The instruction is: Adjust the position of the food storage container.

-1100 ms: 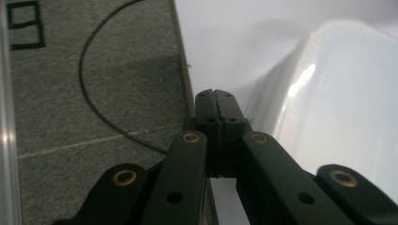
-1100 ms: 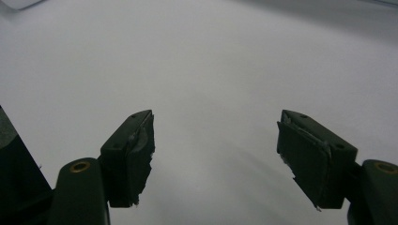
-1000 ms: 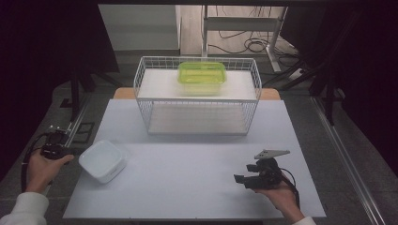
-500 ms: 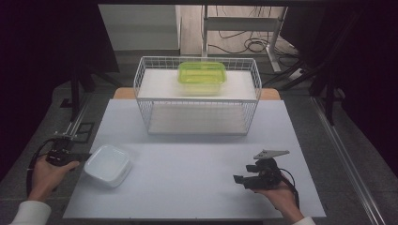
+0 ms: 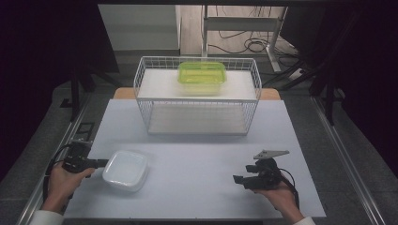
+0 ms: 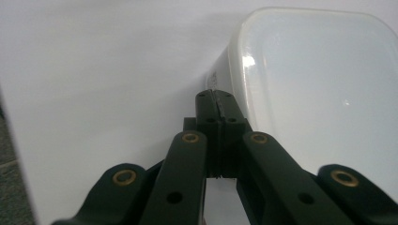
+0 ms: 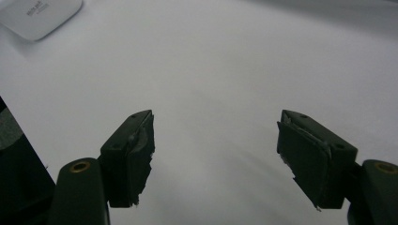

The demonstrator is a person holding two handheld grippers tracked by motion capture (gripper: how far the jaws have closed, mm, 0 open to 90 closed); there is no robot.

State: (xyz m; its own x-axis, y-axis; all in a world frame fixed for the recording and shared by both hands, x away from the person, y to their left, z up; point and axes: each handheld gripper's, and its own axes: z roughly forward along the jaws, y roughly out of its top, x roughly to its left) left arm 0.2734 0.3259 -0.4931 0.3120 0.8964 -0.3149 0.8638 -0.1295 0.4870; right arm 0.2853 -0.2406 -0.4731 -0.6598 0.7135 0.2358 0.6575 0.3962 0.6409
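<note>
On my bench [image 5: 197,178] the white tub [image 5: 126,170] lies upside down near the front left, flat on the white surface; I cannot see inside it. Further back stands a wire basket [image 5: 197,101] with a shelf, and on that shelf sits a green box [image 5: 202,78] with its lid on; what it holds I cannot tell.

My left gripper [image 5: 99,163] is held level, low over the bench, pointing right at the tub's left edge. From the left gripper view its jaws are pressed fully together with nothing between them, and their tips [image 6: 214,101] sit right against the side wall of the tub [image 6: 319,93], touching or all but touching. The left hand [image 5: 63,180] wraps the handle from behind.

My right gripper [image 5: 239,179] rests at the front right, well apart from the tub, pointing left across the bench. Its jaws stand wide apart over bare white surface, gripping nothing. The right hand [image 5: 281,197] holds it from below.
</note>
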